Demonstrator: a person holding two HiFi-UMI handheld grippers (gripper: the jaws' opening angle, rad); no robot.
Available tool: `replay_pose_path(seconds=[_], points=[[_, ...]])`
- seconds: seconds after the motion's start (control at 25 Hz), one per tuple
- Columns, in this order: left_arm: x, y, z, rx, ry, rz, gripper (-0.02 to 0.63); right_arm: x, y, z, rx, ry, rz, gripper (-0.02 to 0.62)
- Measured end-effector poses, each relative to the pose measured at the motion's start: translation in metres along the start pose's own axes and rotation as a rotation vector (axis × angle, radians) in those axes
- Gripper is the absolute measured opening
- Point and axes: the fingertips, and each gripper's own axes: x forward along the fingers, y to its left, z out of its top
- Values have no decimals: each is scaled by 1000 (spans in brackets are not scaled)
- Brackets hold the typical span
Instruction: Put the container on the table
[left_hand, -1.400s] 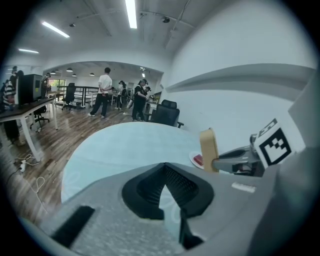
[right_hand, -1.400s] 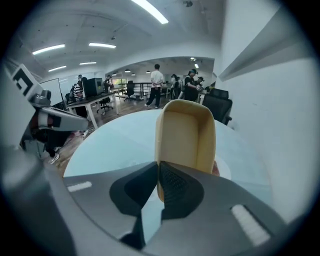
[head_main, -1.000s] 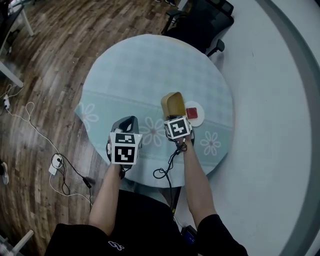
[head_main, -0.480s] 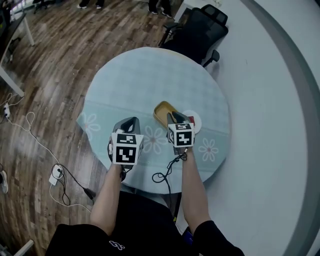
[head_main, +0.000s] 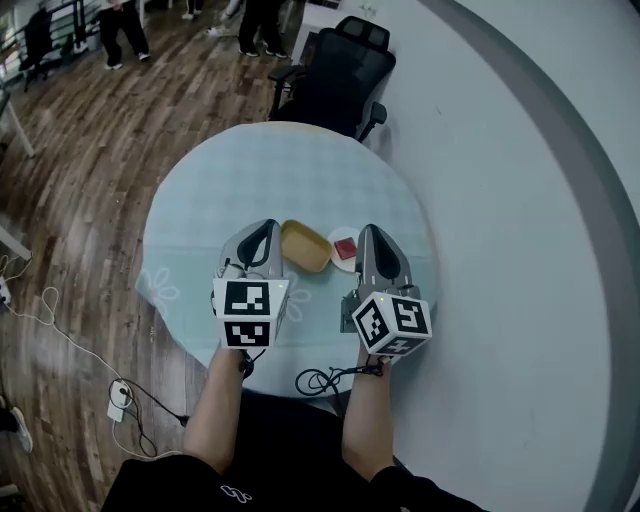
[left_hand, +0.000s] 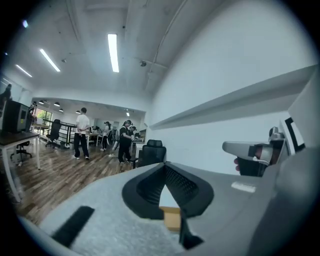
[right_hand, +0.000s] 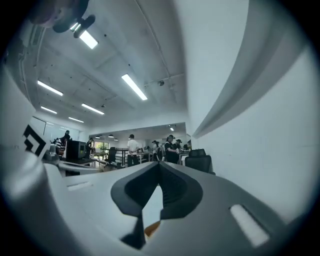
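Note:
The yellow container lies flat on the round table, open side up, free of both grippers. Just right of it sits a white plate bearing a red block. My left gripper hovers above the container's left side, raised and pointing level, shut on nothing. My right gripper hangs over the plate's right edge, its jaws come together with nothing between them. In the left gripper view the left gripper has its tips meeting, and a sliver of the container shows below them. The right gripper view shows the right gripper shut.
A black office chair stands at the table's far side. Several people stand far off on the wooden floor. Cables trail on the floor at the left, and one cable hangs at the table's near edge.
The right gripper held the container tilted, set it down flat and let go. Both grippers have since risen and levelled out, the right one more.

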Motion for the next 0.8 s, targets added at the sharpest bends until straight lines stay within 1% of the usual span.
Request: replay_pose_path(seconds=[0.12, 0.2, 0.44, 0.64, 0.8], points=[[1, -12, 12, 19, -21, -22, 2, -9, -15, -5, -45, 46, -58, 9], [2, -19, 16, 25, -24, -38, 2, -13, -21, -6, -58, 67, -70, 9], [-2, -21, 13, 37, -18, -46, 2, -18, -18, -9, -64, 66, -60, 9], [-6, -15, 20, 42, -29, -36, 2, -17, -5, 5, -120, 48, -33, 10], [-5, -9, 19, 37, -32, -25, 2, -12, 3, 10, -136, 36, -5, 11]])
